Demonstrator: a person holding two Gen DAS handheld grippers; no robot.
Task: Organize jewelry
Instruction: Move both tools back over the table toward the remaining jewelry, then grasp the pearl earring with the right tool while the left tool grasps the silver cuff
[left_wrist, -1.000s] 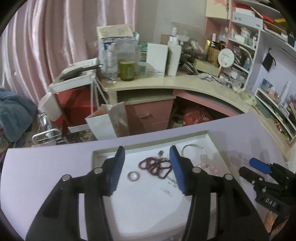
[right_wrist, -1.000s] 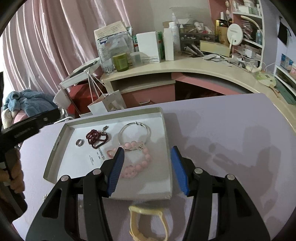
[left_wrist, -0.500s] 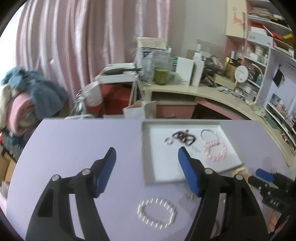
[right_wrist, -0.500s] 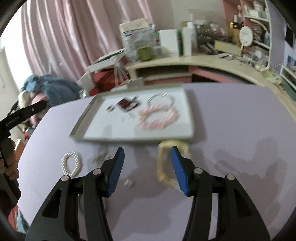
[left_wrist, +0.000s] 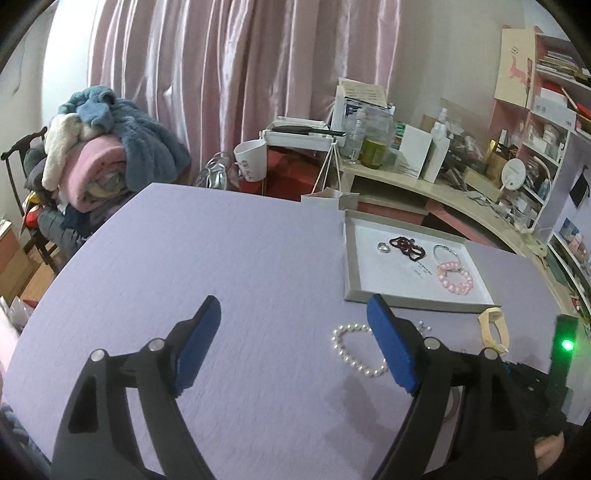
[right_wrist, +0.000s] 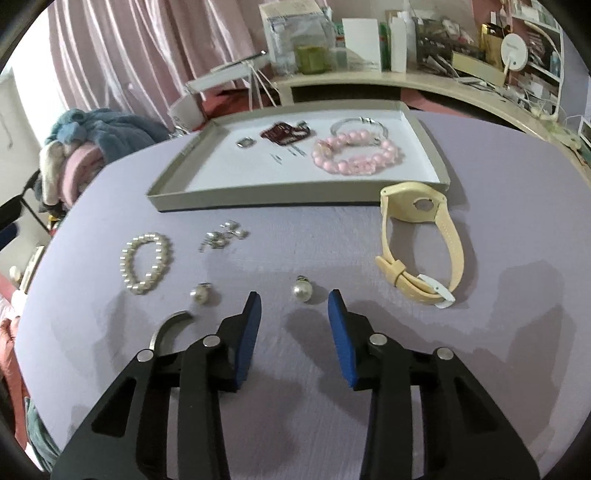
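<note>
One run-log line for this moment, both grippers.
left gripper: open, empty, jaws just widened | right gripper: open, jaws just narrowed, over round white pearl earring | grey cardboard tray: behind

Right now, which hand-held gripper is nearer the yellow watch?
Right. The right hand-held gripper hovers just left of the yellow watch; the left hand-held gripper is farther off, beyond the pearl bracelet.

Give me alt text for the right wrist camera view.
The open right gripper hovers just short of a pearl earring on a lavender table, its jaws having just been closing. Beyond lie a pearl bracelet, a yellow watch and a jewelry tray.
</note>
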